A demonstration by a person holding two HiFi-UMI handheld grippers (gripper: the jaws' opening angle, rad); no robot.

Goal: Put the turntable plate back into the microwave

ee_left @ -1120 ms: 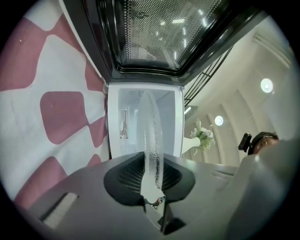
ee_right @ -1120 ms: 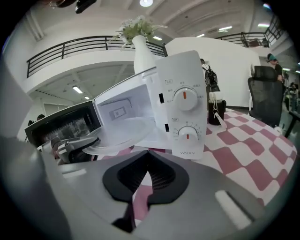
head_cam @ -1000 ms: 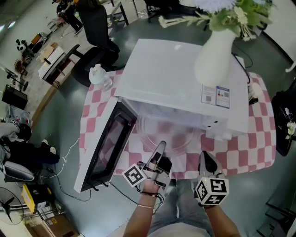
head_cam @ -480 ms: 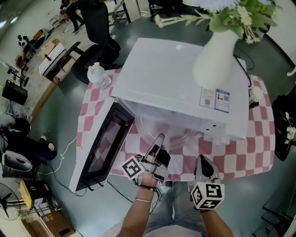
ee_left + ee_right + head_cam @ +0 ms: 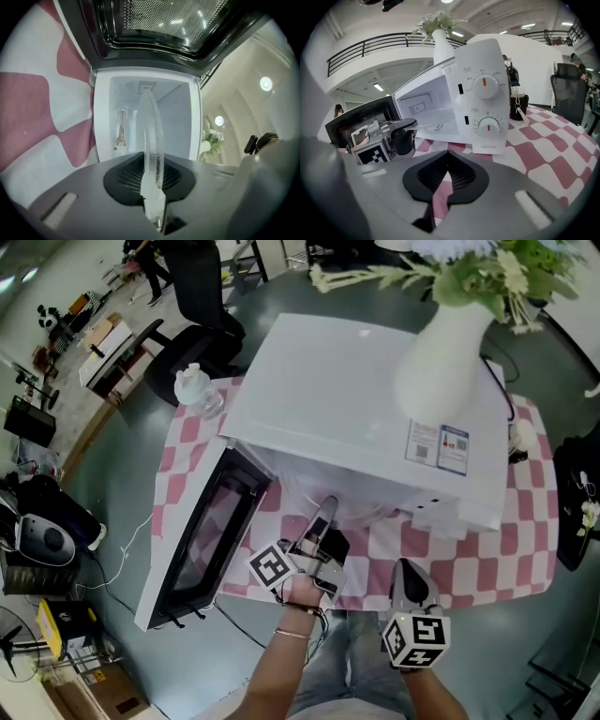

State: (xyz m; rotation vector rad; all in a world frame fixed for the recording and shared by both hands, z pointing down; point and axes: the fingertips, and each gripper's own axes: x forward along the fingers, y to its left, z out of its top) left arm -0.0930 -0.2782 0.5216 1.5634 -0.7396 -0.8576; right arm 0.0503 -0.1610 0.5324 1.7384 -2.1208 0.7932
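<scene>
The glass turntable plate (image 5: 149, 123) stands edge-on between my left gripper's (image 5: 151, 159) jaws, which are shut on its rim. In the head view the left gripper (image 5: 324, 514) reaches into the mouth of the white microwave (image 5: 356, 399), and the plate (image 5: 364, 513) lies mostly inside under the top. Straight ahead is the cavity (image 5: 171, 119), with a small part on its floor. My right gripper (image 5: 411, 576) hangs back near the table's front edge, shut and empty (image 5: 447, 165). From there I see the left gripper (image 5: 391, 133) at the opening.
The microwave door (image 5: 202, 540) swings open to the left. A white vase with flowers (image 5: 445, 343) stands on top of the microwave. A plastic bottle (image 5: 192, 390) sits at the back left of the pink checked tablecloth (image 5: 487, 559). A dark bag (image 5: 518, 105) stands right of the control panel (image 5: 485, 112).
My left gripper has pushed forward with the plate, which now reaches deeper into the cavity. The right gripper has stayed where it was.
</scene>
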